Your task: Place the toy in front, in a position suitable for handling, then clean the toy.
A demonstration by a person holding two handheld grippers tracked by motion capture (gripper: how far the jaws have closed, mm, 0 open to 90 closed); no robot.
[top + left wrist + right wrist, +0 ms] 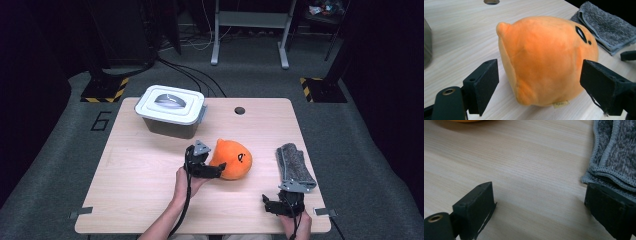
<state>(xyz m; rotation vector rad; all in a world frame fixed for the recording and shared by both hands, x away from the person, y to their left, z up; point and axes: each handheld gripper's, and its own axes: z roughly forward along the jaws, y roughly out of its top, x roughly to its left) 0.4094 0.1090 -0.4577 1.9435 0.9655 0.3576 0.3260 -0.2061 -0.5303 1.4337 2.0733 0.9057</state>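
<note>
Black pads of the left gripper [539, 86] stand apart either side of the orange plush [549, 60], not pressing it, at table [150, 170] centre. Looks like lining up a grab; next, squeeze. Right gripper [537, 210] gapes idle at five o'clock beside the grey towel [295, 165]. Lidded bin [172, 111] at eleven; contents hidden.

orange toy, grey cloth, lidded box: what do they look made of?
Orange toy: soft plush, short matte nap, with a stitched seam and a sewn tag at its base. Grey cloth: looks like terry or microfibre, with a looped pile and a stitched hem. Lidded box: probably hard plastic, with a smooth pale lid and a darker body.
</note>
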